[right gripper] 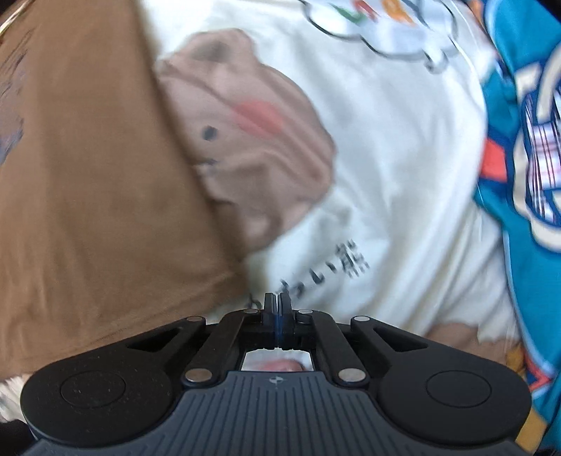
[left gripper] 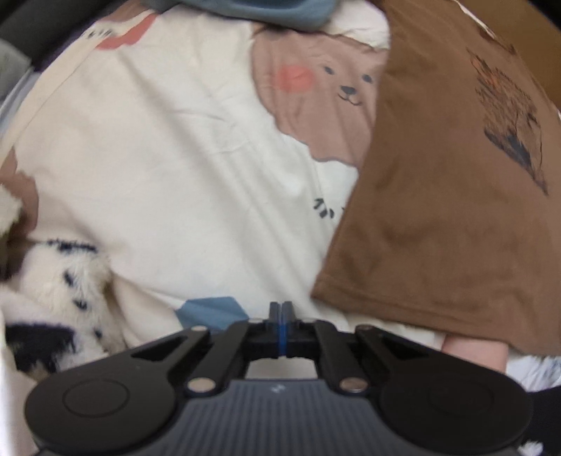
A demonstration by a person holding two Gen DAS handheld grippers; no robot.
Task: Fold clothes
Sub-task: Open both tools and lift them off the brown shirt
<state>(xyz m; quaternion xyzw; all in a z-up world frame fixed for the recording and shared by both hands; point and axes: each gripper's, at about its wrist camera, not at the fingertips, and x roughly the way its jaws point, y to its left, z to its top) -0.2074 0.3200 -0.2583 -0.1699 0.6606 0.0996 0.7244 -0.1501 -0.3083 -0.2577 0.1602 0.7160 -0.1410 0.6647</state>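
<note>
Left wrist view shows the brown T-shirt (left gripper: pixel 445 217) lying flat ahead and to the right of the left gripper (left gripper: pixel 281 308), its hem running close past the fingertips on the right side, with a dark sketch-like print (left gripper: pixel 512 115) high on the cloth and soft creases across the middle. It rests on a cream bedsheet (left gripper: pixel 168 168) printed with a bear face (left gripper: pixel 322 98). A fluffy white and dark plush fabric (left gripper: pixel 59 291) bunches to the gripper's left, and a blue garment (left gripper: pixel 266 14) lies at the far edge ahead. The left gripper hovers low over the sheet, its jaws pressed together with nothing between them. From the right wrist, the brown T-shirt (right gripper: pixel 98 182) fills the area ahead and to the left of the right gripper (right gripper: pixel 277 303), its hem just left of the fingertips. A teal printed garment (right gripper: pixel 526 147) lies to the right. The right gripper points forward over the bedsheet (right gripper: pixel 403 175), jaws clenched and empty.
</note>
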